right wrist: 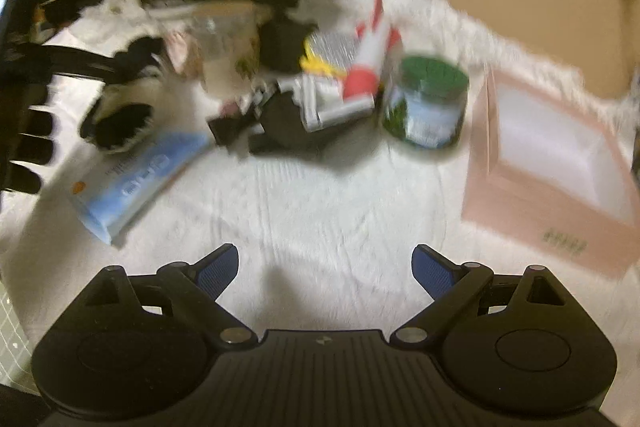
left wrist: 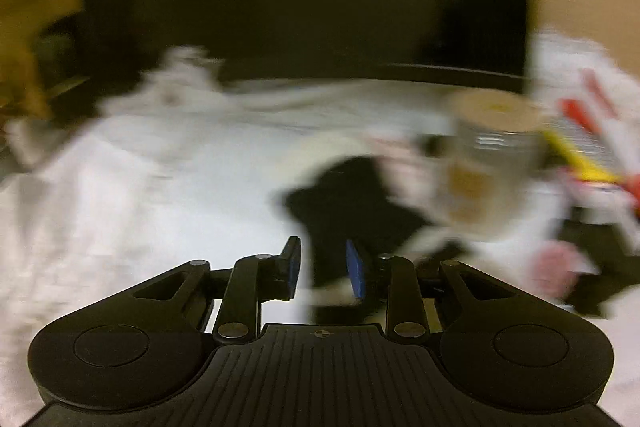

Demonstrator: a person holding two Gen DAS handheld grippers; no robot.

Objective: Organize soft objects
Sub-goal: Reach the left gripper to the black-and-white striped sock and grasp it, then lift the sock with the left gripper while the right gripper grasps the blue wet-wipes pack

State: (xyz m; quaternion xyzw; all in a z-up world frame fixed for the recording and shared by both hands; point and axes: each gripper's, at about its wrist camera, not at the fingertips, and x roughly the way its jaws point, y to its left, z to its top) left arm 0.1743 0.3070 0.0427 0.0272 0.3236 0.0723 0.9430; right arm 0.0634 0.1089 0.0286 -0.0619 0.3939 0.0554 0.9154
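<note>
A black-and-white plush toy lies on the white fluffy cloth, and its near end reaches in between the fingers of my left gripper. The blue pads stand a little apart, with a pale gap beside the left pad, so they do not squeeze the toy. In the right wrist view the same toy shows at the far left, by the left tool's black frame. My right gripper hangs wide open over bare cloth with nothing between its fingers. Both views are motion-blurred.
A pink open box sits at the right. Behind it stand a green-lidded jar, a red-and-white tube, a clear tub with a tan lid and black items. A blue-and-white pack lies at the left.
</note>
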